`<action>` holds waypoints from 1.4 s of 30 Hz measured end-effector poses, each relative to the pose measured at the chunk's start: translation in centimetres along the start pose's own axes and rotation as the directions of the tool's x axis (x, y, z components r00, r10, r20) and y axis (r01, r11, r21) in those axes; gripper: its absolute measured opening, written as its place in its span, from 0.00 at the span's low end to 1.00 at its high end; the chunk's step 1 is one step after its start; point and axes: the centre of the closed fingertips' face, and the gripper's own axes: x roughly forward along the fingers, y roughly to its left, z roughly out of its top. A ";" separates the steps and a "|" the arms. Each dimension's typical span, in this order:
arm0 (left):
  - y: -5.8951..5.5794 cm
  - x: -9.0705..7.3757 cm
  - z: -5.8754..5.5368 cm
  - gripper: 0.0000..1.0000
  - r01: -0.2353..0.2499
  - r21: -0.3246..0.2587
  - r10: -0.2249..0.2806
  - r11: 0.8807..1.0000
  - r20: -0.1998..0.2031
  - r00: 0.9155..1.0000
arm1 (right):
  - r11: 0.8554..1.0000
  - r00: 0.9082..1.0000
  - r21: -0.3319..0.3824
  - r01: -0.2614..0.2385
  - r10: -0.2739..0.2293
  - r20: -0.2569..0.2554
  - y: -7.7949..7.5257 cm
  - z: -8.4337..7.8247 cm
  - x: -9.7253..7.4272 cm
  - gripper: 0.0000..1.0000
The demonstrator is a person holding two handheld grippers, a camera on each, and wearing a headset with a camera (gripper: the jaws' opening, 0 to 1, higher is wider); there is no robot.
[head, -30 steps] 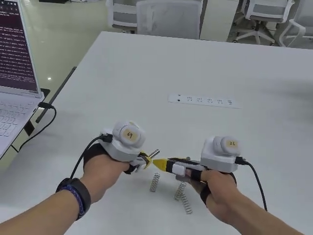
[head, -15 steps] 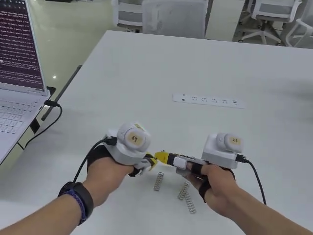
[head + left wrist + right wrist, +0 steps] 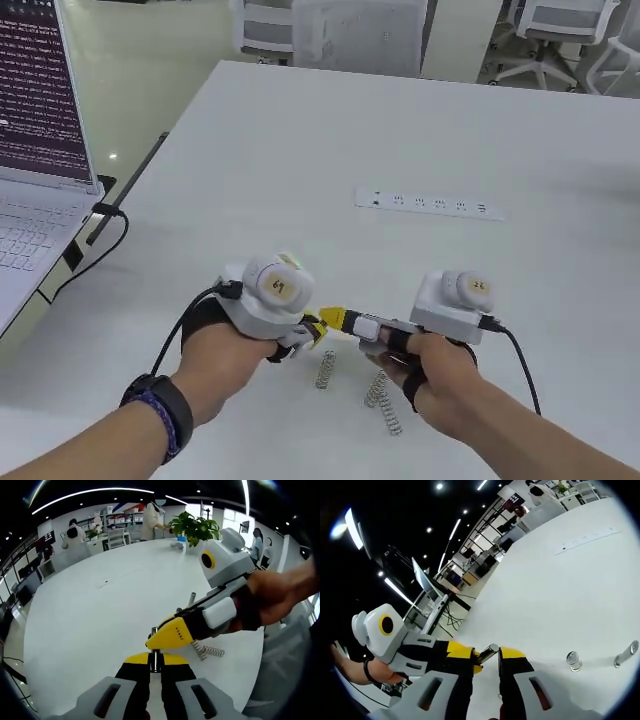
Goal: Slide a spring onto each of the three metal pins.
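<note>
Clamping the short silver metal pin point(image 3: 488, 653), the left gripper point(image 3: 156, 660) could lose it if the narrowly parted right gripper point(image 3: 487, 659) knocks its tip.

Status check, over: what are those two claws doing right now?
Left claw shut on a metal pin. Right claw tip at that pin, grip unclear. Three springs loose on table.

My right gripper point(image 3: 154, 641) is covering most of the pin point(image 3: 156, 662) that my left gripper point(image 3: 156, 655) is clamping. Can't tell if anything's riding on it. My right hand point(image 3: 440, 375) is hiding the top of one spring point(image 3: 374, 390). The frame edge is cropping the laptop point(image 3: 30, 180).
</note>
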 end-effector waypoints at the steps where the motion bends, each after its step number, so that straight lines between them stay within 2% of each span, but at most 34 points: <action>1: 0.0 0.0 0.0 0.00 0.001 0.000 -0.001 1.000 0.001 1.000 | 1.000 1.000 0.000 0.001 -0.001 0.001 -0.1 0.0 0.0 0.16; 14: 0.0 -0.1 0.4 0.00 -0.002 0.001 0.002 1.000 0.026 1.000 | 1.000 1.000 0.029 -0.002 0.001 0.022 -0.1 0.6 -0.2 0.11; 27: -0.1 0.2 0.3 0.00 0.005 -0.004 -0.005 1.000 0.039 0.999 | 1.000 1.000 0.007 -0.016 0.016 0.020 0.7 0.8 -0.5 0.06; 34: 0.0 0.8 0.3 0.00 0.010 -0.016 -0.009 1.000 0.046 0.999 | 0.998 1.000 -0.067 0.007 -0.008 -0.010 0.8 0.8 -0.4 0.06; 42: 0.2 1.3 0.3 0.00 0.011 -0.027 -0.010 1.000 0.057 0.998 | 0.987 0.999 -0.158 0.030 -0.037 -0.038 0.9 1.0 -0.1 0.06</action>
